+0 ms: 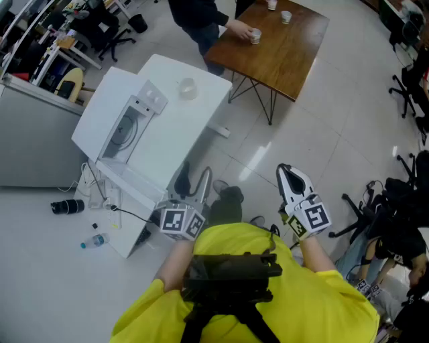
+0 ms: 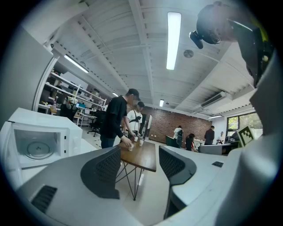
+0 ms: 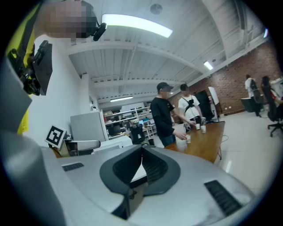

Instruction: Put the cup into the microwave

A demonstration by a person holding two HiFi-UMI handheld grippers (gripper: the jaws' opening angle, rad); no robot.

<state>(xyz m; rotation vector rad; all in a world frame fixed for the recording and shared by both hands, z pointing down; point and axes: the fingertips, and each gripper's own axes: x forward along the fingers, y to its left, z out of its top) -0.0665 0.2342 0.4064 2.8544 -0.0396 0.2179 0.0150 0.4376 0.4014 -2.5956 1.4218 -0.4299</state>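
Cup, clear-walled, stands on the far part of the white counter, apparently upright, just right of the microwave. The microwave's cavity is open, with the turntable showing.

Left gripper: jaws spread wide, nothing between them. It is held at the near edge of the counter, pointing roughly level.

Right gripper: jaws fully together, nothing held. It is off to the right, over bare floor.

Governing relation: the cup lies far from the left gripper, almost straight ahead along its jaws. The right gripper is well apart and would have to reach across to the left. In my judgement the left gripper is the better placed, with a forward reach and then a short carry left into the cavity.

Other cups sit on the wooden table beyond, where a person stands. They are taken not to be the task's.
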